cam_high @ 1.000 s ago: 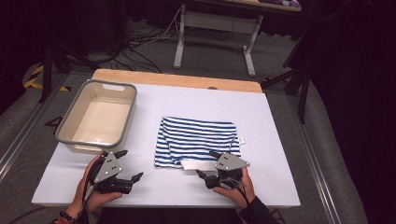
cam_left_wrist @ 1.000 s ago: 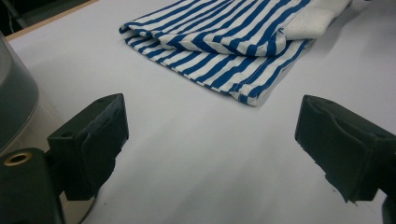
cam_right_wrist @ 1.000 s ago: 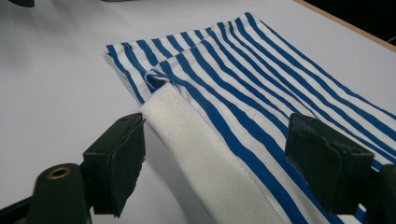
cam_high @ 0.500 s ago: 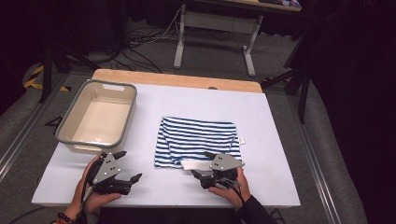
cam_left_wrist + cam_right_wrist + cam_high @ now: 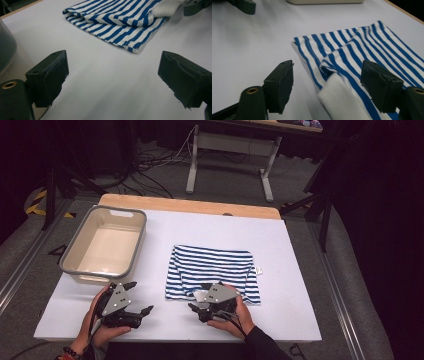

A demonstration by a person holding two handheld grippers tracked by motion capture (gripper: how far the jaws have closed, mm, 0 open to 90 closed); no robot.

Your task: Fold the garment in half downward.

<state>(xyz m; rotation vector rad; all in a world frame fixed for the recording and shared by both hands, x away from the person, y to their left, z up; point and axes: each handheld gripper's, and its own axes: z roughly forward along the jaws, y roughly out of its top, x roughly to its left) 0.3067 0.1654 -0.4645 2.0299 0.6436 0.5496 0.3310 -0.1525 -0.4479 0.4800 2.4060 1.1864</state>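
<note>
A: What's on the white table (image 5: 280, 245)?

B: I see a grey-rimmed tub (image 5: 102, 245) at left and the folded striped shirt (image 5: 212, 270) at centre.

A: Your tools?

B: My right gripper (image 5: 199, 308) has been closing its jaws, still unclenched, astride the shirt's white cuff (image 5: 339, 98). My left gripper (image 5: 137, 298) gapes, empty.

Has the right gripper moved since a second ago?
Yes. The right gripper slid left along the striped shirt's near edge, its jaws closing somewhat.
</note>
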